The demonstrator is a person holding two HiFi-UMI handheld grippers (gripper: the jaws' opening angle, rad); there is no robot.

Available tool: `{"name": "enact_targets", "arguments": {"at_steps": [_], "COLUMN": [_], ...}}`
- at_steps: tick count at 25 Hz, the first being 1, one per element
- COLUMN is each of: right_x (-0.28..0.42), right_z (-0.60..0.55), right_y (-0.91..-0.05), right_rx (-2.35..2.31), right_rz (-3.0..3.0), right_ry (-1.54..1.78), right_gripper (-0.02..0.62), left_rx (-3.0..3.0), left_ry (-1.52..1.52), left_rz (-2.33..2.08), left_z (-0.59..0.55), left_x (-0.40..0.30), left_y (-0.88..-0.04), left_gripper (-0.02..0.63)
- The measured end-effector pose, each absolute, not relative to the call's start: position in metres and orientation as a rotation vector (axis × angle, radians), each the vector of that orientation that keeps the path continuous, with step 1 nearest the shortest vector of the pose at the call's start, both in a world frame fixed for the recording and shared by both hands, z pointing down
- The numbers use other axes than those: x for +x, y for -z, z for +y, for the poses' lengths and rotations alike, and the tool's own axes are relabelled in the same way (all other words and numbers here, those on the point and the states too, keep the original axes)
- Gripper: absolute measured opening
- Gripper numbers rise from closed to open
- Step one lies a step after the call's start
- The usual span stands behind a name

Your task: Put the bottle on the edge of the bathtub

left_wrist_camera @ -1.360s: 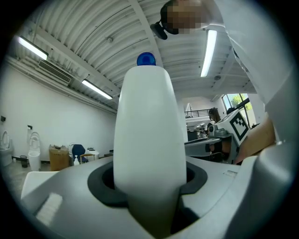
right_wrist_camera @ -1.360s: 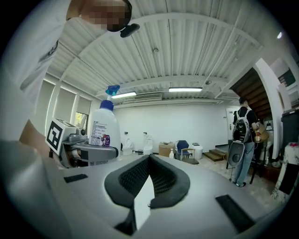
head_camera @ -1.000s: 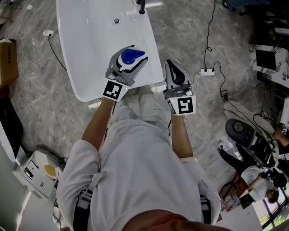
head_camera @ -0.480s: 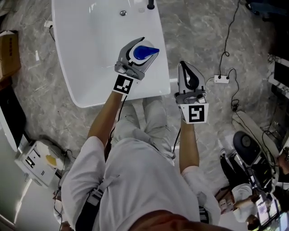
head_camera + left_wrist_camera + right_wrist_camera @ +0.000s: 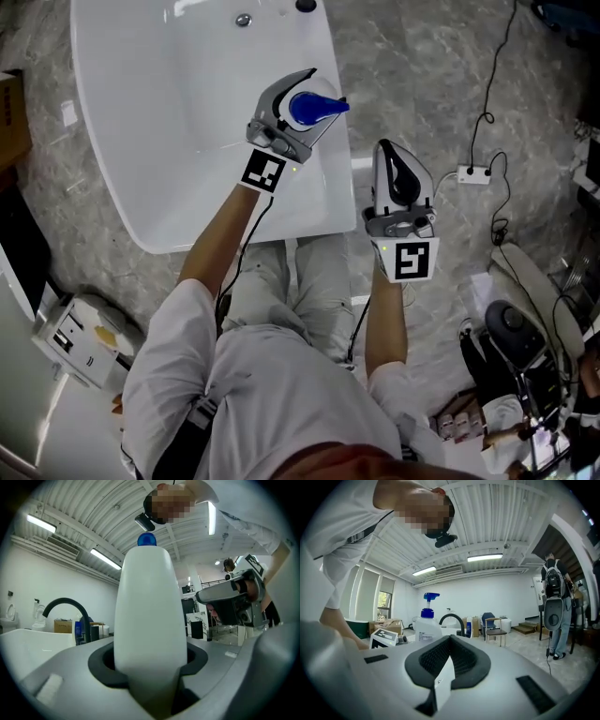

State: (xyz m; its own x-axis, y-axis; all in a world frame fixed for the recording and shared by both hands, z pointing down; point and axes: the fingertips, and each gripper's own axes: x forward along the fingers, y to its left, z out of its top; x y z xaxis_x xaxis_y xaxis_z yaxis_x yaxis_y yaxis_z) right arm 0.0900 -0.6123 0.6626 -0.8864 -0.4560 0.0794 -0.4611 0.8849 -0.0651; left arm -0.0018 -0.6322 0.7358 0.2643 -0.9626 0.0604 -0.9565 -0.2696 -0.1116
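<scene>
A white bottle with a blue pump cap (image 5: 314,106) is held upright in my left gripper (image 5: 315,97), whose jaws are shut on its body. It hangs over the right rim of the white bathtub (image 5: 339,192), just inside the edge. In the left gripper view the bottle (image 5: 150,616) fills the middle between the jaws. My right gripper (image 5: 390,148) is shut on nothing and hovers over the floor, just right of the tub's rim. From the right gripper view the bottle (image 5: 427,623) stands left of a black faucet (image 5: 452,619).
The tub's drain (image 5: 243,20) and faucet base (image 5: 306,6) lie at its far end. A power strip (image 5: 473,174) with cables lies on the marble floor to the right. A cardboard box (image 5: 11,117) sits at the left, a white device (image 5: 70,337) lower left. A person (image 5: 555,613) stands far right.
Both grippers have moved forward along the tub's right side. The left one has carried the bottle closer to the right rim; the right one has followed beside it, still shut.
</scene>
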Motion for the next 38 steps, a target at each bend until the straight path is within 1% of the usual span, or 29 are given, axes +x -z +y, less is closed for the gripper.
{"name": "enact_targets", "arguments": {"at_steps": [5,10,19,26,28,32,38], "right_x": [0.101,0.11,0.118,0.107,0.108,0.106,0.112], "right_z": [-0.624,-0.631,-0.637,-0.625,-0.622,-0.618,-0.618], "right_y": [-0.698,-0.724,-0.743,-0.75,-0.752,-0.755,-0.746], "right_rx": [0.775,0.781,0.781,0.788,0.802,0.799,0.82], "right_rz": [-2.971,-2.938,-2.931,-2.927,-2.923,-2.921,-2.919], "right_ry": [-0.162,-0.17,-0.19,-0.232,-0.248,-0.254,-0.259], "right_gripper": [0.002,0.002,0.002,0.002,0.002,0.002,0.002], "left_rx": [-2.48,-2.505,-2.555,-2.628,-2.633,-2.64,-2.62], "left_ry": [0.17,0.095,0.116,-0.134,-0.084,0.132,0.164], "left_rz": [1.852,1.866,1.833,1.895,1.859,1.737,1.706], "left_z": [-0.652,-0.664,-0.678,-0.676,-0.674,-0.669,-0.668], "left_x": [0.004,0.005,0.021,0.005,0.007,0.015,0.022], "left_y": [-0.777,-0.798,-0.838,-0.826,-0.827,-0.834,-0.832], "left_gripper": [0.244,0.244,0.242,0.242,0.242,0.244,0.249]}}
